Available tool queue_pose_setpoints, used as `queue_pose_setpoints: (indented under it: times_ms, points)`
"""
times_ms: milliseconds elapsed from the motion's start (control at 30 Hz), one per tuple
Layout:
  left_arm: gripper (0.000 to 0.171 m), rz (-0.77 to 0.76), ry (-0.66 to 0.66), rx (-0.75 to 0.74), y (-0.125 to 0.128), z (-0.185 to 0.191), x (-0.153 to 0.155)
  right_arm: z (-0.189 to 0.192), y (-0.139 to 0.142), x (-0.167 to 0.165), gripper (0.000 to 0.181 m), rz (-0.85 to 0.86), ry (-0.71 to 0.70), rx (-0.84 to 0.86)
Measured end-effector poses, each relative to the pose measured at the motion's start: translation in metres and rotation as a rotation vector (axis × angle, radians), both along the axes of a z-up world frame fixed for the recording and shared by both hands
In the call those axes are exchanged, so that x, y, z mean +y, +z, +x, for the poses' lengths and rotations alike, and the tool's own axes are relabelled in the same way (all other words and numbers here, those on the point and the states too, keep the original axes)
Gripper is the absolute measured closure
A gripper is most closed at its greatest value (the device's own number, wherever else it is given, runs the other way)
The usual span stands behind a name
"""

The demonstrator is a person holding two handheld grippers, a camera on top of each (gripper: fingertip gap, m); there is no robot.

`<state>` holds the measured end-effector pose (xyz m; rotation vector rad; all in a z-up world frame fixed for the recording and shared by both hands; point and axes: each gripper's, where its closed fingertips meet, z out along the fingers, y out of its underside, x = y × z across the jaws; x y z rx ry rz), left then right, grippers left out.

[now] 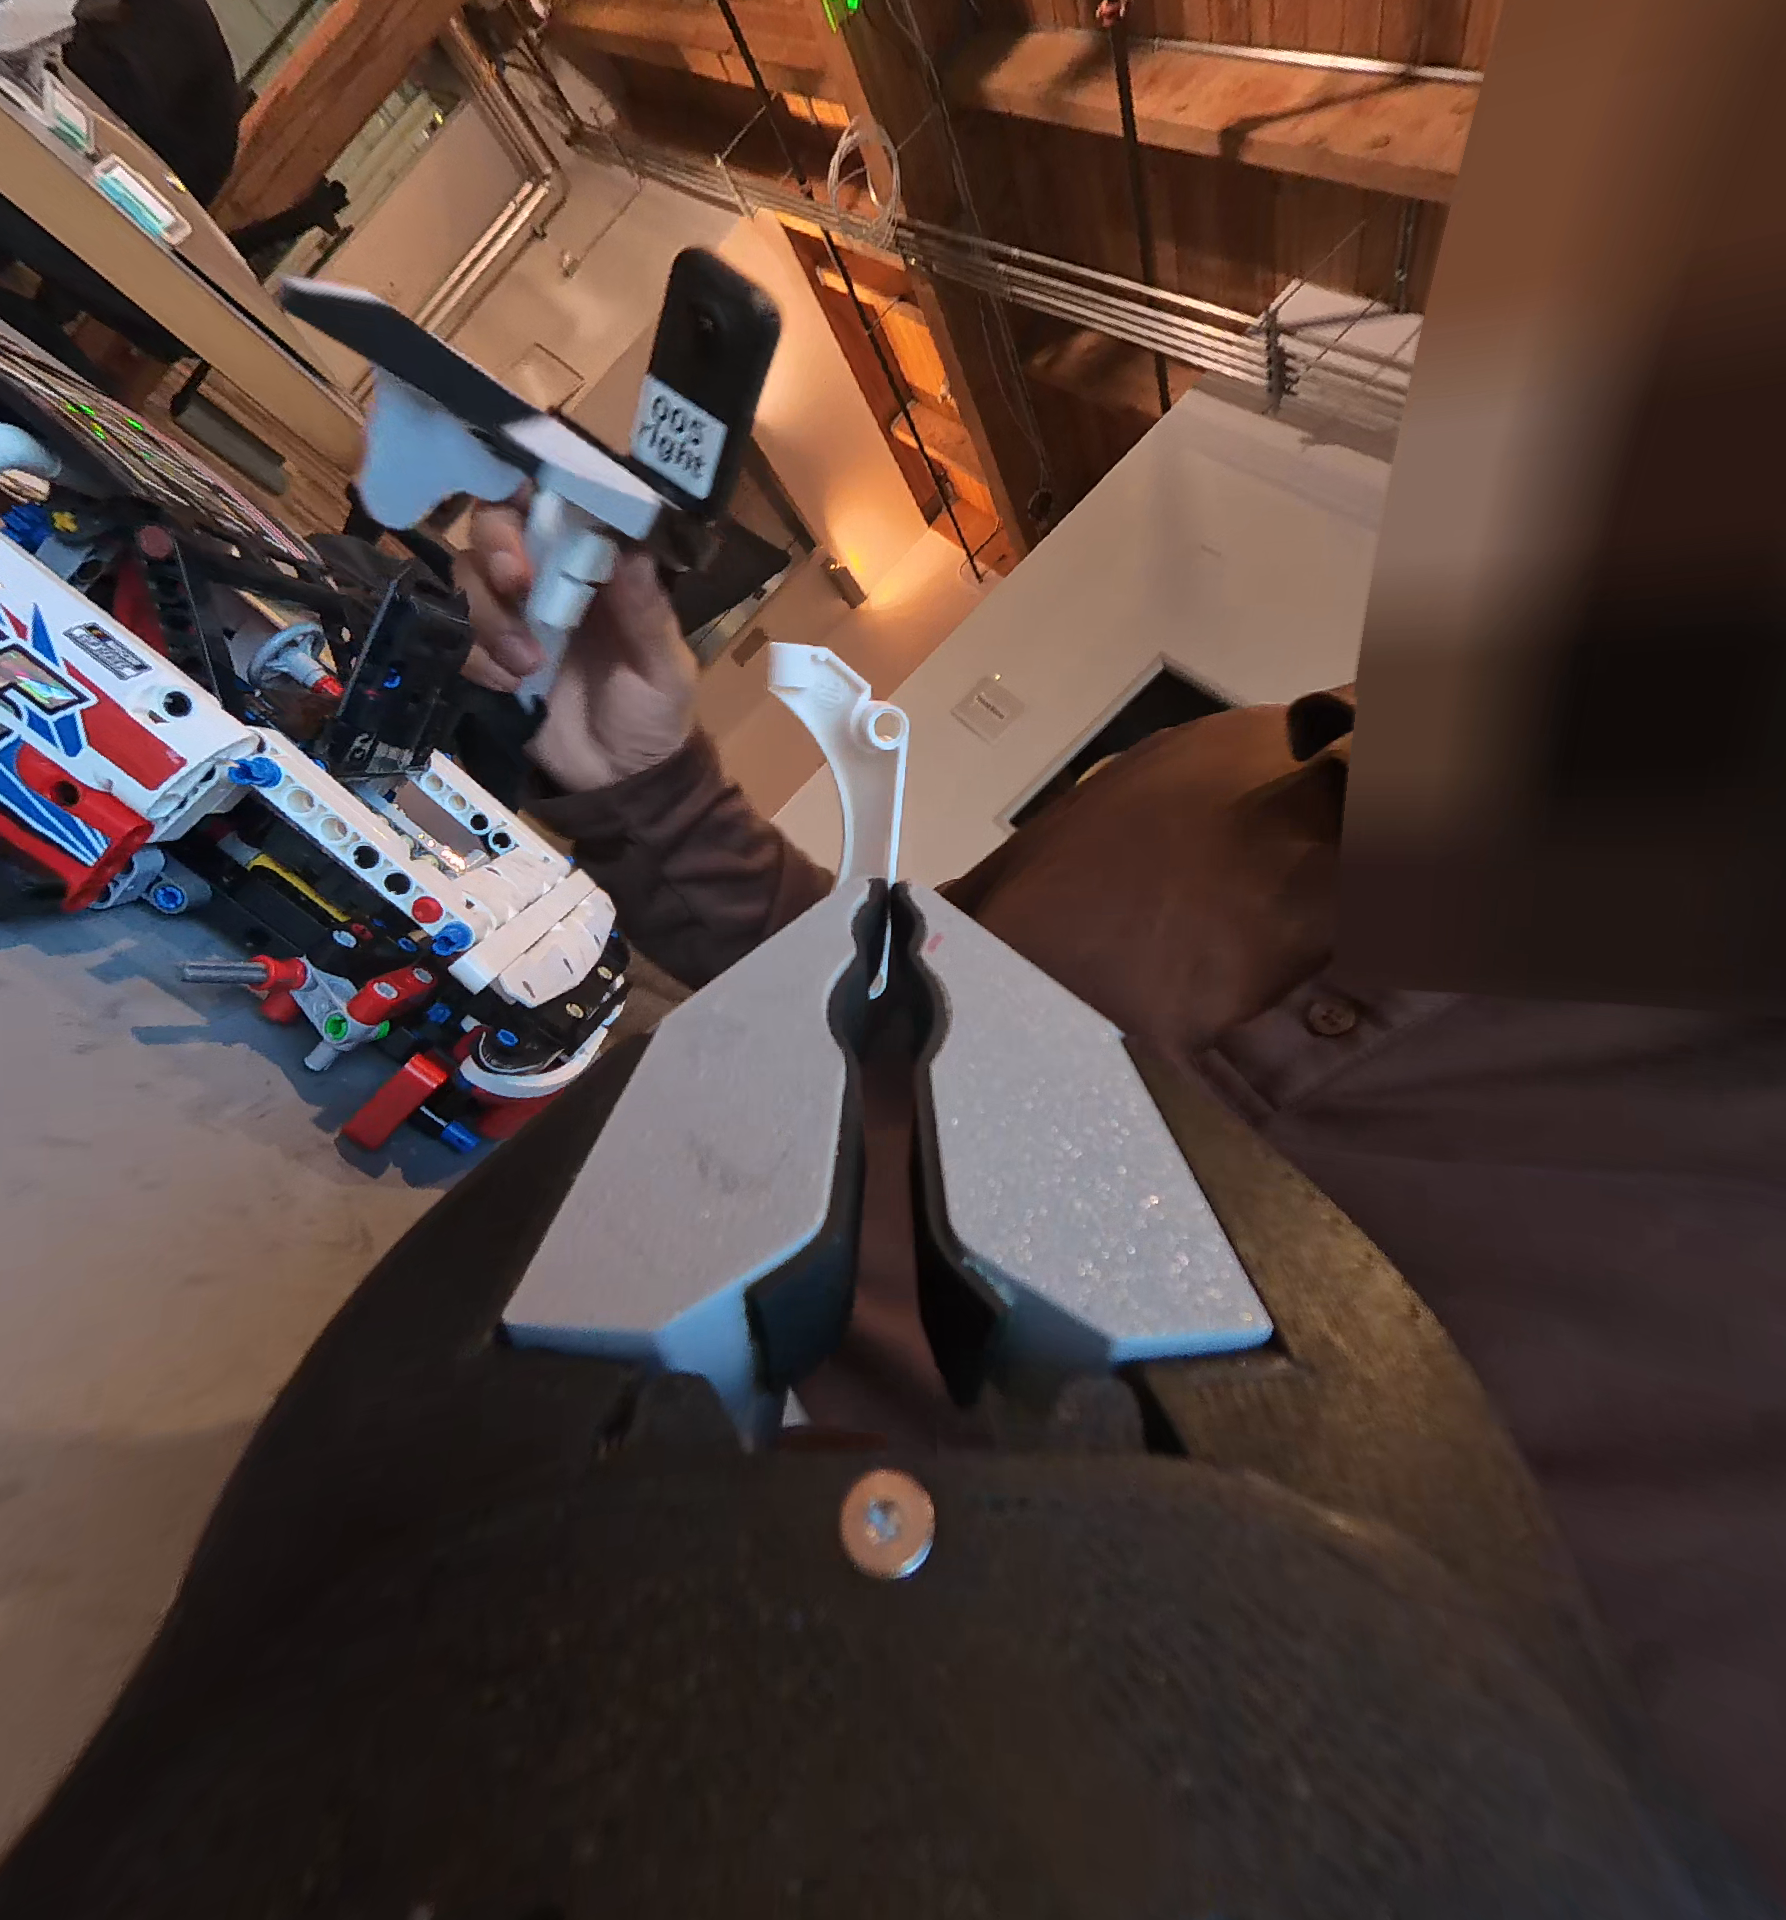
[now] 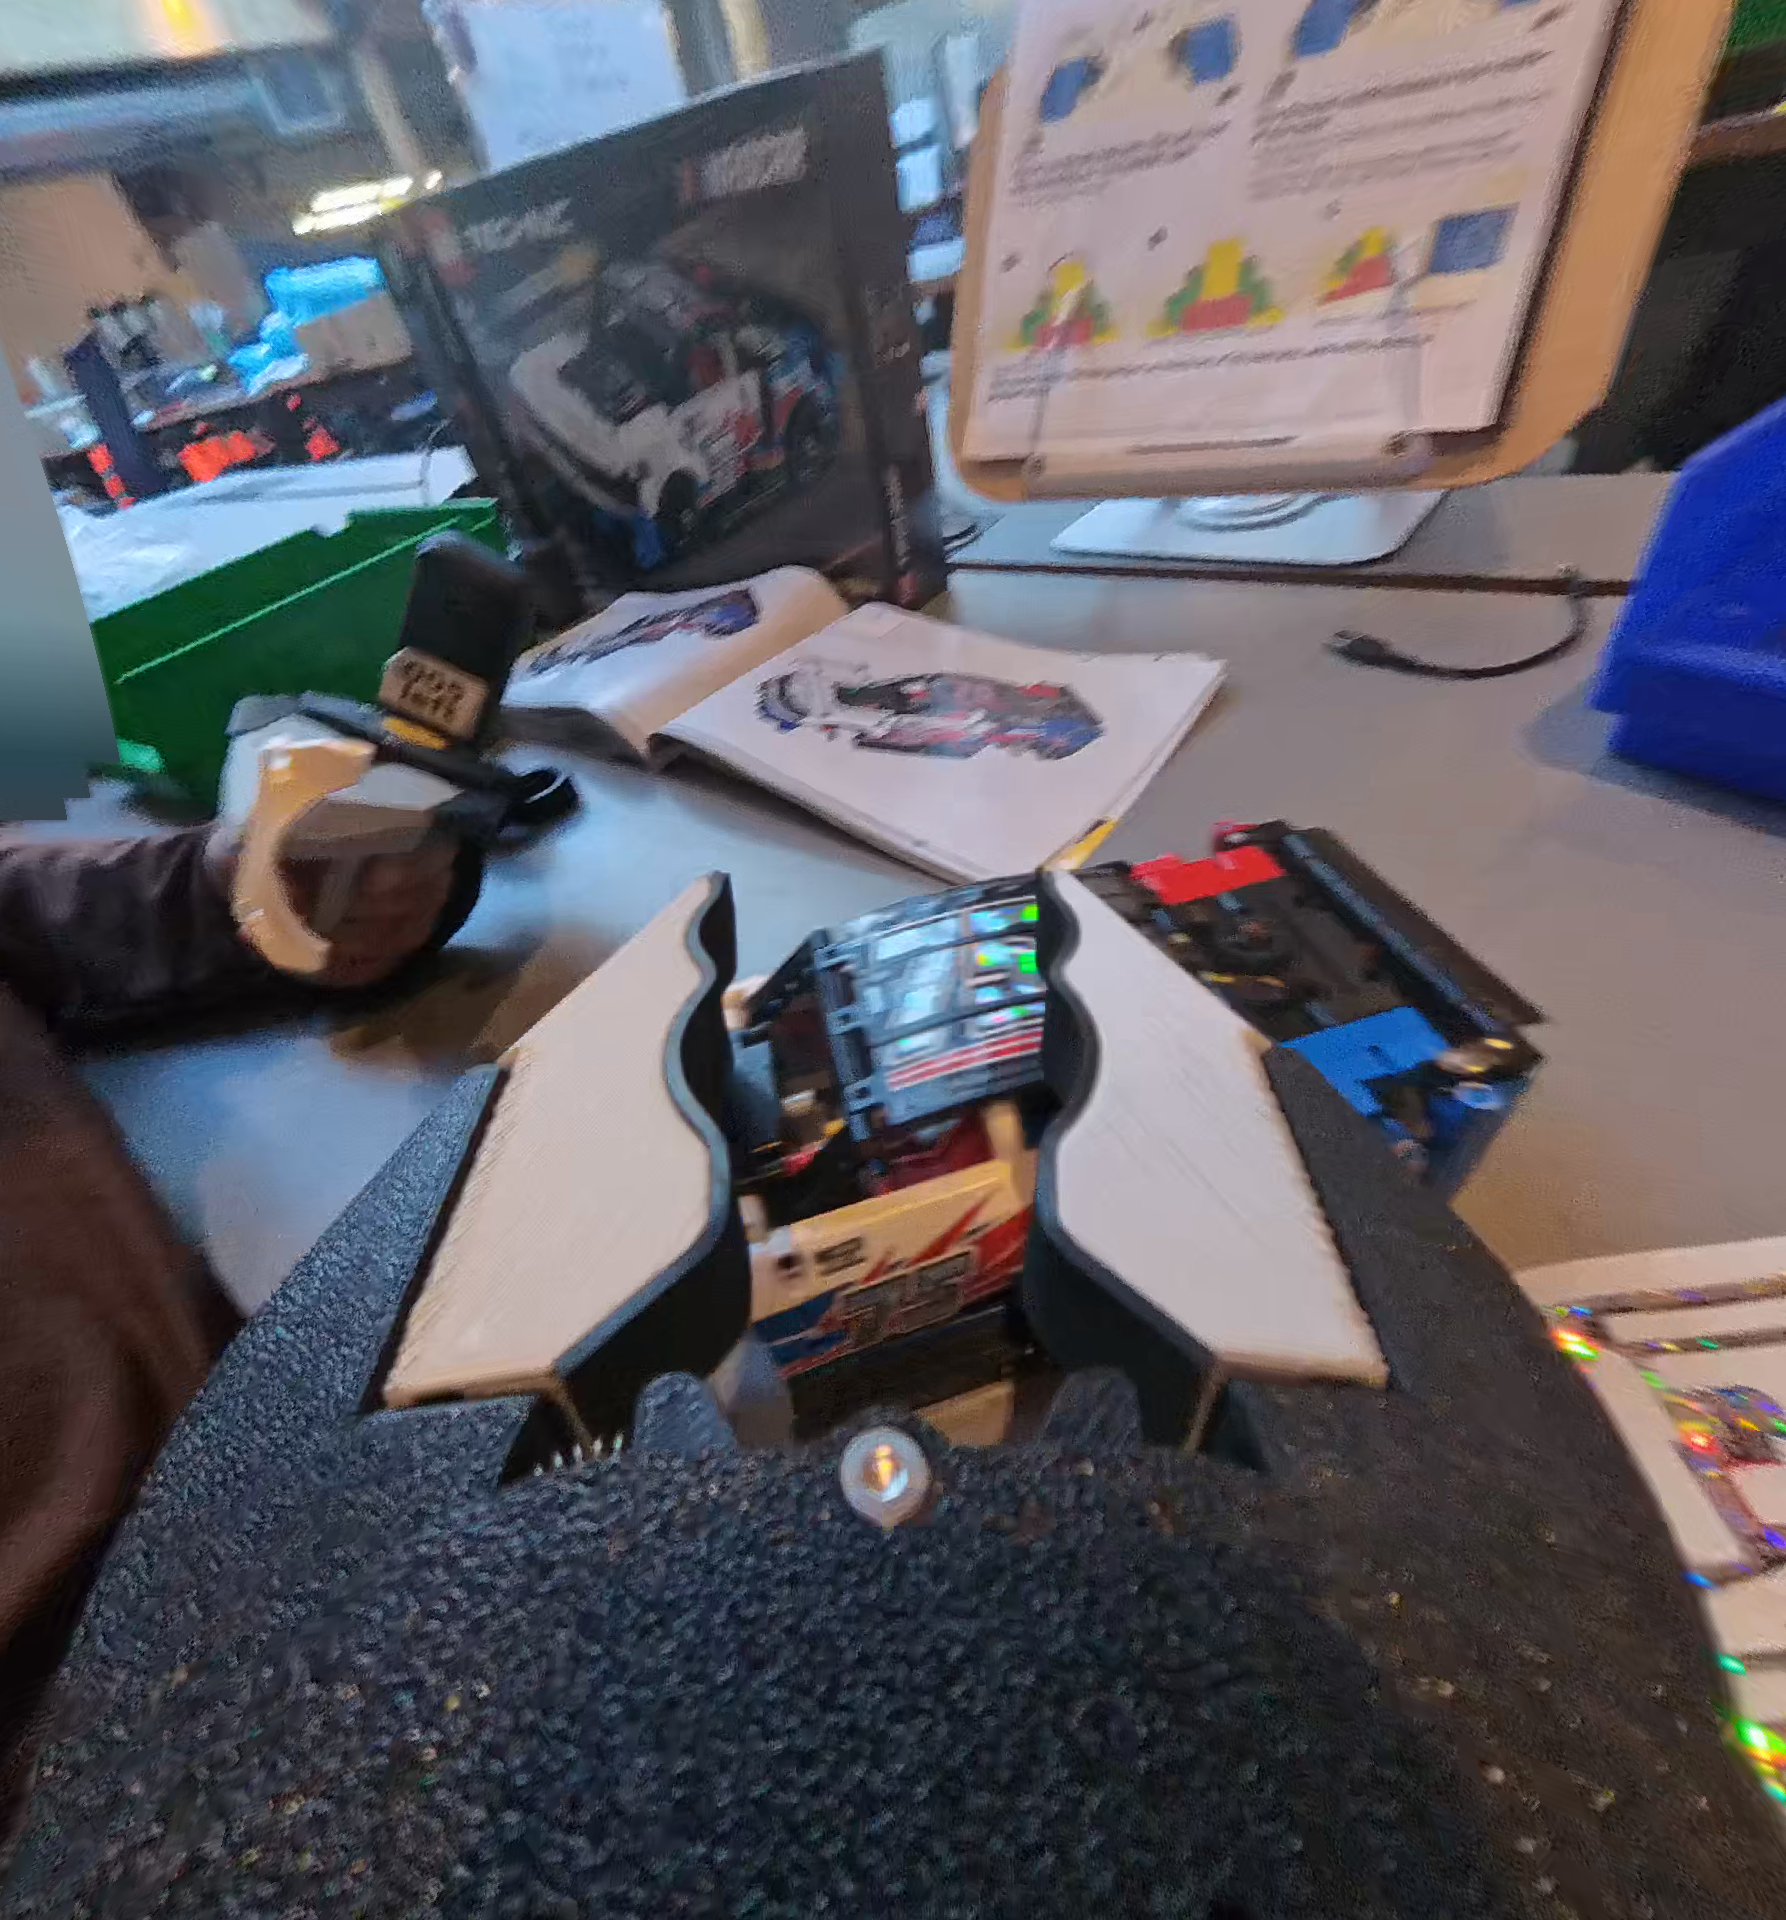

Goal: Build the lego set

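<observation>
The left gripper is tipped upward, away from the table, its jaws pressed together on the foot of a white curved Lego arch piece that stands up out of the tips. In the right wrist view the same gripper sits low at the left, held in a hand with a brown sleeve, the arch curving across its front.

The right gripper hangs over the Lego race car, pointing down and forward, its jaws spread wide on either side of the roof and holding nothing. From the left wrist view it is raised above the car, gripped by a hand.

The car stands on the grey table. Beyond it lie an open instruction booklet, the set's box, a green bin and a blue bin.
</observation>
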<state>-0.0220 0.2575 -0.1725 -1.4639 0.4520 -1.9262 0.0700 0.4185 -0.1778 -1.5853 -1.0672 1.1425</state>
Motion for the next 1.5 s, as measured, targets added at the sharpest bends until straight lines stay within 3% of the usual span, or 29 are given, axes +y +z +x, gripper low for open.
queue_pose_setpoints:
  times_ms: [200, 333, 500, 633, 700, 800, 867, 900, 1000, 1033, 1067, 1133, 1233, 1333, 1400, 1433, 1500]
  points:
    - [0.171, -0.032, 0.008, -0.071, 0.005, -0.010, 0.008, 0.009, 0.006, 0.043, 0.118, 0.033, -0.146, 0.149]
    - [0.171, -0.048, 0.018, -0.111, 0.008, -0.017, 0.014, 0.012, -0.004, 0.071, 0.118, 0.089, -0.247, 0.158]
    - [0.171, -0.045, 0.017, -0.119, 0.009, -0.019, 0.015, 0.015, -0.004, 0.081, 0.118, 0.079, -0.262, 0.181]
    - [0.171, -0.037, 0.000, -0.112, 0.009, -0.016, 0.013, 0.000, -0.010, 0.060, 0.129, -0.056, -0.062, 0.200]
    - [0.171, -0.037, -0.002, -0.111, 0.009, -0.016, 0.013, -0.007, -0.009, 0.034, 0.136, -0.140, 0.106, 0.221]
    - [0.171, -0.033, 0.003, -0.108, 0.009, -0.016, 0.012, -0.015, -0.016, -0.010, 0.131, -0.260, 0.323, 0.144]
    - [0.171, -0.029, 0.000, -0.100, 0.008, -0.015, 0.011, -0.019, -0.031, -0.032, 0.130, -0.281, 0.381, 0.021]
    - [0.171, -0.026, -0.004, -0.092, 0.008, -0.014, 0.011, -0.020, -0.038, -0.042, 0.139, -0.281, 0.410, -0.034]
    - [0.171, -0.012, -0.014, -0.062, 0.006, -0.009, 0.007, -0.020, -0.039, -0.067, 0.135, -0.270, 0.490, -0.110]
    - [0.171, -0.007, -0.014, -0.053, 0.005, -0.008, 0.006, -0.020, -0.040, -0.076, 0.126, -0.273, 0.519, -0.135]
    - [0.171, -0.003, -0.013, -0.045, 0.005, -0.007, 0.006, -0.021, -0.044, -0.084, 0.115, -0.285, 0.541, -0.175]
    - [0.171, 0.003, -0.012, -0.034, 0.004, -0.006, 0.004, -0.019, -0.050, -0.087, 0.115, -0.264, 0.540, -0.235]
    - [0.171, 0.011, -0.014, -0.021, 0.003, -0.004, 0.003, -0.014, -0.028, -0.086, 0.111, -0.214, 0.518, -0.153]
    - [0.171, 0.010, -0.014, -0.015, 0.002, -0.004, 0.004, -0.013, -0.026, -0.067, 0.130, -0.180, 0.400, -0.182]
    - [0.171, 0.012, -0.013, -0.014, 0.002, -0.004, 0.003, -0.016, -0.032, -0.056, 0.128, -0.169, 0.316, -0.233]
    - [0.171, 0.012, -0.014, -0.013, 0.002, -0.004, 0.003, -0.017, -0.032, -0.064, 0.141, -0.183, 0.355, -0.241]
    - [0.171, 0.014, -0.014, -0.009, 0.002, -0.003, 0.003, -0.018, -0.033, -0.086, 0.150, -0.179, 0.444, -0.256]
